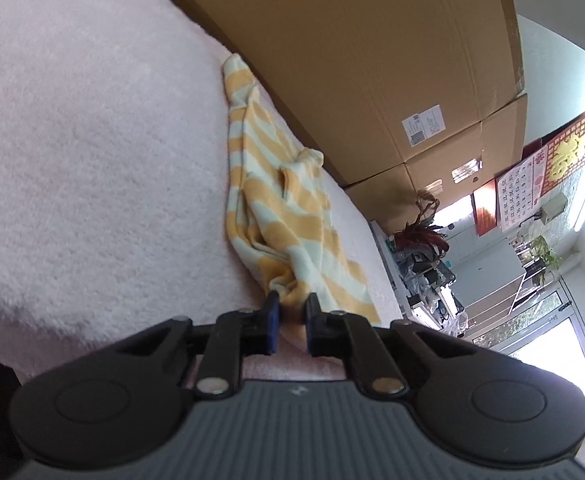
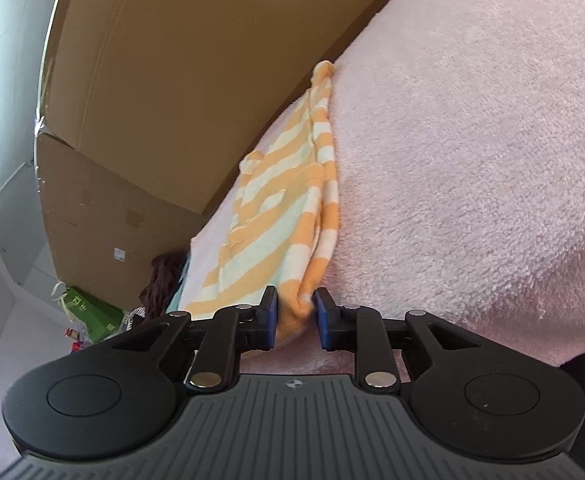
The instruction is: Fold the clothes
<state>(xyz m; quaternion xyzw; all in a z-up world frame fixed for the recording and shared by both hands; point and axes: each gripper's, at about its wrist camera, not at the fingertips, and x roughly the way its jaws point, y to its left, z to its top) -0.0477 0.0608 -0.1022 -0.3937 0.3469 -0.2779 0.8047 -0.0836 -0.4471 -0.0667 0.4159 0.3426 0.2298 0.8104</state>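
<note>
A yellow-and-white striped knit garment (image 1: 276,200) was seen lying crumpled on a fluffy pink blanket (image 1: 92,140), beside large corrugated cardboard boxes (image 1: 372,60). The left gripper (image 1: 292,312) had its jaws pinched on a bunched hem; the right gripper (image 2: 296,312) gripped another fold. A white shipping label (image 1: 422,125) was noted, unreadable. A wall calendar (image 1: 518,194) showed numerals.

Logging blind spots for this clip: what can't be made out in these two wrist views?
- Left wrist view: the striped garment's near edge is hidden behind the left claw; how deep the bite goes is unclear.
- Right wrist view: the right claw hides the bunched fabric behind its pads.
- Both views: garment type unclear, crumpled against the cardboard boxes.
- Left wrist view: calendar figures and box label too small.
- Neither view shows the other claw.
</note>
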